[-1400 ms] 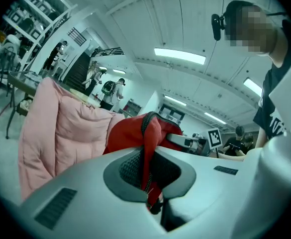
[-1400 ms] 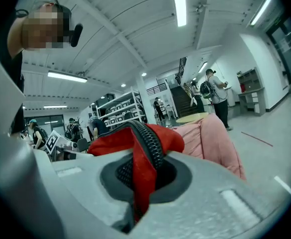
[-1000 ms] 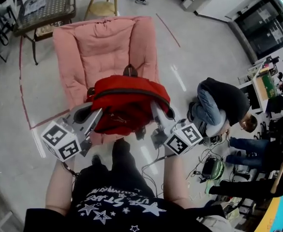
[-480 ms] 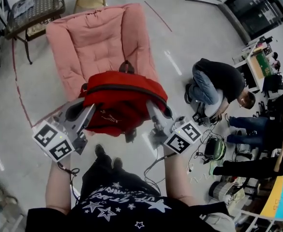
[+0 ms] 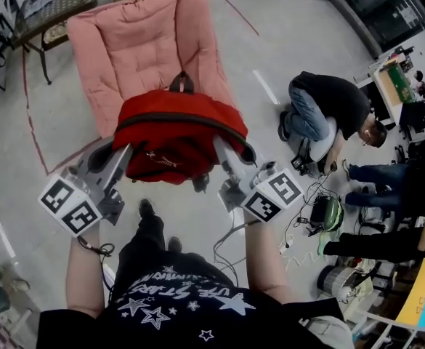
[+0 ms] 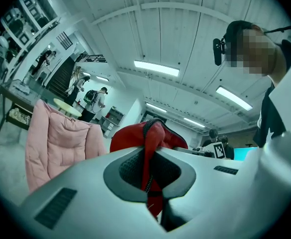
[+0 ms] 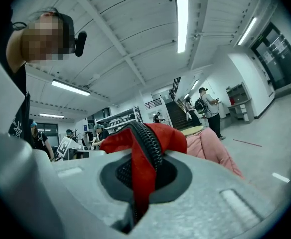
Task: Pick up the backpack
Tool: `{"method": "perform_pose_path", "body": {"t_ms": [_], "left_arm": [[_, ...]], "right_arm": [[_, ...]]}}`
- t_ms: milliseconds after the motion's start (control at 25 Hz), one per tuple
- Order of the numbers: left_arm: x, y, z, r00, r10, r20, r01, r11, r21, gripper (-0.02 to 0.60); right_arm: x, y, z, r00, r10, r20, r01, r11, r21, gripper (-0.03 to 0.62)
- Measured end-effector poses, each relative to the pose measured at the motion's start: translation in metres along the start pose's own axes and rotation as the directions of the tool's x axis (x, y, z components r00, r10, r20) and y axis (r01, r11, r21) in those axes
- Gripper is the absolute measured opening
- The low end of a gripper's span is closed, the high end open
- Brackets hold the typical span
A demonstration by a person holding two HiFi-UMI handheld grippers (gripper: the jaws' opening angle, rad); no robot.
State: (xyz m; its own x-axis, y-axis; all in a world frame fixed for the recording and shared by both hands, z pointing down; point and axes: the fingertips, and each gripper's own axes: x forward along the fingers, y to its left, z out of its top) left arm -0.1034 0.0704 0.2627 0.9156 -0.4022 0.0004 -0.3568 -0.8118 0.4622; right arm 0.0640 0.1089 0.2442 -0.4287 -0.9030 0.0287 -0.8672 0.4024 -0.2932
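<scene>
In front of me, over the floor (image 5: 23, 144) at the front edge of the pink armchair (image 5: 143, 42), the red backpack (image 5: 176, 133) hangs between my two grippers. The left gripper (image 5: 123, 153) has its fingers (image 6: 75, 183) closed almost fully, pinching a fold of red fabric with a zip running through it; the fold stands up out of the dark pads. The right gripper (image 5: 221, 150) is clamped just as tight on a similar fold on the other side, with the black zip teeth arching over the top of its fingers. Both grippers lie about level and point away from me, one at each side of the bag. The backpack's dark carry loop points away from me toward the armchair's back, and its opposite end faces my legs. Its wider span runs left to right from one gripper to the other, with a dark zip line curving across the top. I count one backpack, two grippers, one armchair, and one person (image 5: 328, 118) crouching on the floor off to the right.
</scene>
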Motion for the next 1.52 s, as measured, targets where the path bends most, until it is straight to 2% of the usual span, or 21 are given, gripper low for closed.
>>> {"method": "perform_pose_path", "body": {"t_ms": [280,600,960,1240,1520], "left_arm": [[0.0,-0.012,-0.016,1.0,-0.003,0.002,0.003,1.0,-0.029,0.018],[-0.051,-0.095,-0.067,0.999,0.033,-0.012,-0.033,0.999,-0.024,0.018],[-0.096,-0.144,-0.094,0.997,0.076,-0.002,-0.076,0.997,-0.007,0.018],[-0.118,-0.15,-0.094,0.998,0.063,-0.024,-0.063,0.998,-0.02,0.018],[-0.147,-0.154,-0.105,0.998,0.008,-0.07,-0.01,0.999,-0.034,0.018]], "right_arm": [[-0.014,-0.003,-0.007,1.0,-0.011,-0.02,0.011,1.0,-0.015,0.0],[-0.104,0.044,-0.032,0.999,0.005,-0.035,-0.005,1.0,-0.007,0.0],[-0.159,0.087,-0.052,0.999,0.031,-0.034,-0.031,1.0,-0.002,0.0],[-0.165,0.111,-0.059,0.998,0.021,-0.054,-0.022,1.0,-0.008,0.0],[-0.168,0.147,-0.074,0.996,-0.021,-0.082,0.018,0.999,-0.031,0.0]]}}
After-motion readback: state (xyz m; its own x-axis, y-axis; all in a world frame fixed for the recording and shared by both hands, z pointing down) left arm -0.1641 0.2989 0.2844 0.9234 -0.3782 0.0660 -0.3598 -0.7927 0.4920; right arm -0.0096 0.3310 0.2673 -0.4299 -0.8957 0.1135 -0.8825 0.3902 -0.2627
